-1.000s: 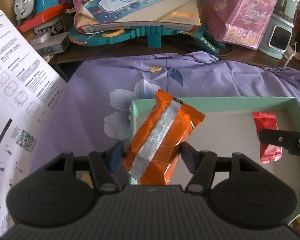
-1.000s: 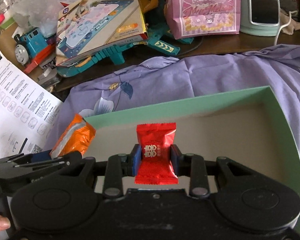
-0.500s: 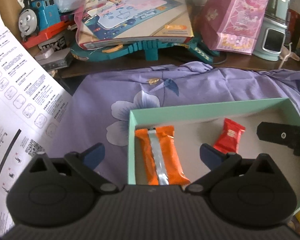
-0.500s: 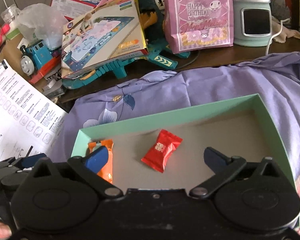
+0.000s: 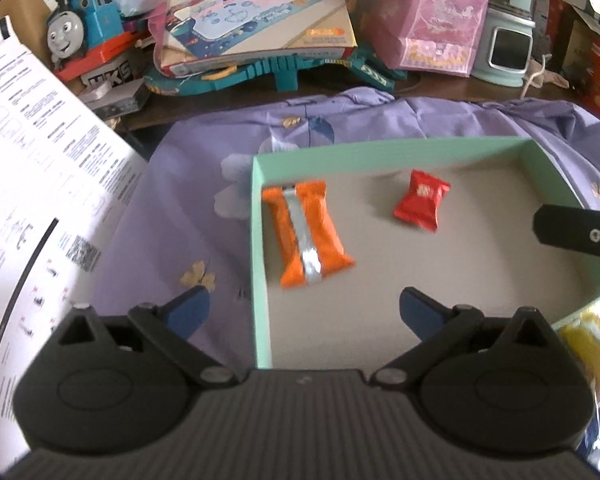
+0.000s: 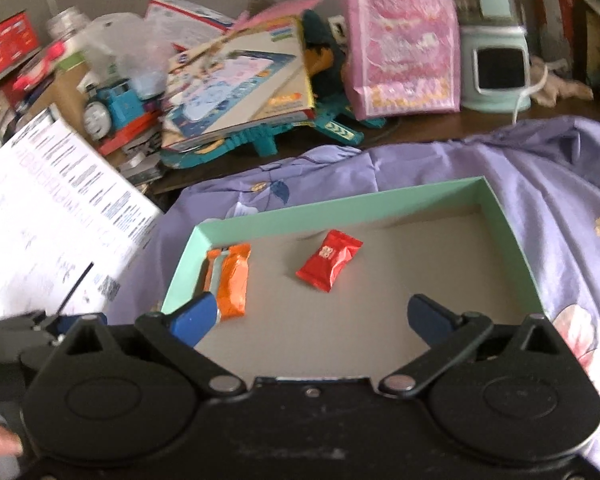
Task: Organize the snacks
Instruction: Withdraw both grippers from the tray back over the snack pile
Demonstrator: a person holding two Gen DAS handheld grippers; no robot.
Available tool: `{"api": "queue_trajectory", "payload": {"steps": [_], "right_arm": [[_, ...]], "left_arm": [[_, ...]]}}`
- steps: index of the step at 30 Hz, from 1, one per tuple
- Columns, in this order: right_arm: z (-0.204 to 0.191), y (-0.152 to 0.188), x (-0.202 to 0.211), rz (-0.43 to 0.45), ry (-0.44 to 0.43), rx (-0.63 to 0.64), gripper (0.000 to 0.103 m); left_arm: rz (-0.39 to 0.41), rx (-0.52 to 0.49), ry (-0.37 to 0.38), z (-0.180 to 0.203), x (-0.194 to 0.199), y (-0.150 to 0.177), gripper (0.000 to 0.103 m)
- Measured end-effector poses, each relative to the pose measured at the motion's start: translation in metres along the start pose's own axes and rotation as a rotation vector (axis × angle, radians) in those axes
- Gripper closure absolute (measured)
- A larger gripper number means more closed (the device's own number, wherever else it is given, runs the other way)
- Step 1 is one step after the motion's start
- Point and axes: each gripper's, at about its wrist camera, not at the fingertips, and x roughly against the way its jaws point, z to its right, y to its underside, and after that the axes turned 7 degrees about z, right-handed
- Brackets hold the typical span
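Both wrist views look steeply down, near the mint tray (image 5: 260, 280), toward 12 o'clock; the 2 share it.

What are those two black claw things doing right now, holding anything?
Left gripper: open, empty; the orange foil-striped snack packet lies in the shallow mint-green cardboard box.
Right gripper: open, empty; the small red candy wrapper lies there too.
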Motion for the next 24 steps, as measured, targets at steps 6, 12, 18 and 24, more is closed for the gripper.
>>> {"api": "queue_trajectory", "payload": {"steps": [6,12,18,24], "right_arm": [[-0.009,0.031,0.031,-0.037,-0.025,0.044,0.000],[-0.014,0.067,0.041,-0.163,-0.036,0.012,0.000],[-0.037,0.097,0.047,-0.210,-0.090,0.063,0.000],[-0.055,0.110,0.039,-0.233,-0.059,0.151,0.013]], "left_arm": [[-0.025,0.019,-0.003,-0.012,0.022,0.036,0.000],[-0.067,0.058,0.001,-0.033,0.032,0.078,0.000],[-0.117,0.116,0.025,-0.053,0.028,0.110,0.000],[-0.124,0.147,0.041,-0.056,0.017,0.120,0.000]]}}
